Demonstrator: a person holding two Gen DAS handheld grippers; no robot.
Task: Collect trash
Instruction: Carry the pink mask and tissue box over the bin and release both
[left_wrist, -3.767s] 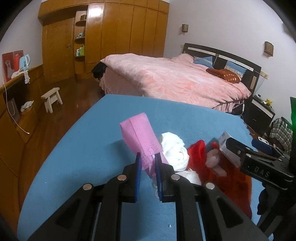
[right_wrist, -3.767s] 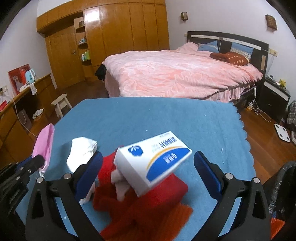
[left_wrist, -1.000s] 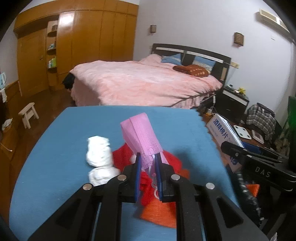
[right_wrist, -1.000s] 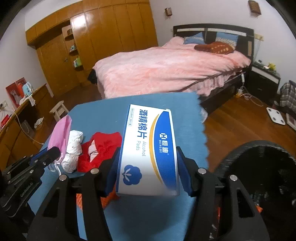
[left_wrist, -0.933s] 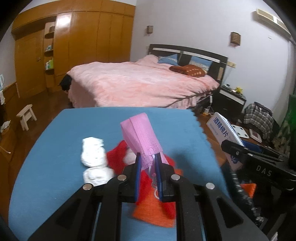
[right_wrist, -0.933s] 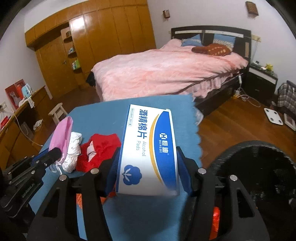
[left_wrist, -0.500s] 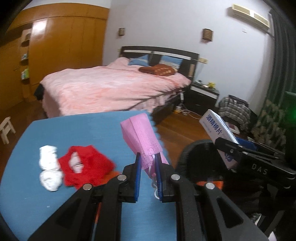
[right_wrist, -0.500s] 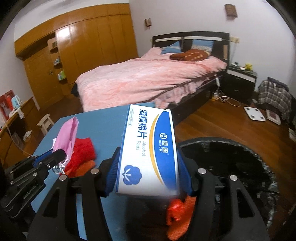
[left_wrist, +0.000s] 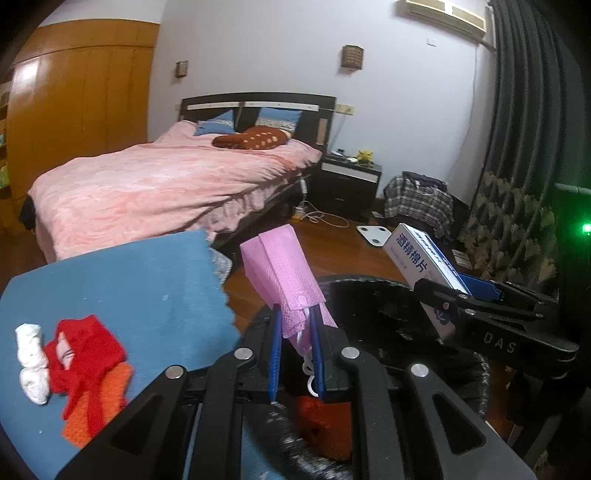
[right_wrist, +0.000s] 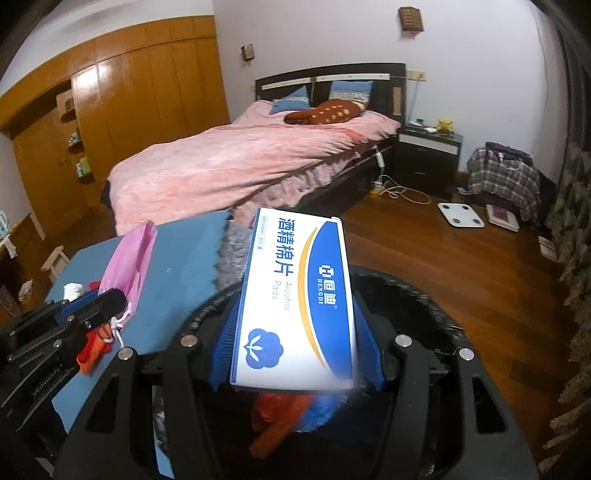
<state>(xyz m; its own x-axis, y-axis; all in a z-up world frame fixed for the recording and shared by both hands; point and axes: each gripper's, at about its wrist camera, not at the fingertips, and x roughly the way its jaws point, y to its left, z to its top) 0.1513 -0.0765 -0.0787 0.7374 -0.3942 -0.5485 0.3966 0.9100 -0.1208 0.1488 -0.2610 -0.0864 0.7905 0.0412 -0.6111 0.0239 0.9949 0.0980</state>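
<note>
My left gripper (left_wrist: 295, 325) is shut on a pink face mask (left_wrist: 284, 273) and holds it over the near rim of a black-lined trash bin (left_wrist: 373, 295). My right gripper (right_wrist: 295, 332) is shut on a white and blue box of alcohol pads (right_wrist: 295, 299), held over the bin (right_wrist: 424, 295). The mask (right_wrist: 129, 262) and the left gripper (right_wrist: 92, 306) show at the left of the right wrist view. The box (left_wrist: 421, 258) and the right gripper (left_wrist: 461, 295) show at the right of the left wrist view. Red and orange trash (right_wrist: 273, 413) lies inside the bin.
A blue-covered table (left_wrist: 129, 277) stands left of the bin, with red and orange cloth (left_wrist: 85, 354) and white wads (left_wrist: 29, 339) on it. A pink bed (left_wrist: 147, 184), a black nightstand (left_wrist: 351, 184), a plaid bag (left_wrist: 417, 199) and a white scale (right_wrist: 460, 214) lie beyond on the wooden floor.
Both grippers have swung right from the table to above the bin, each still holding its item. The right gripper picked up the box earlier; the cloth and wads stay on the table.
</note>
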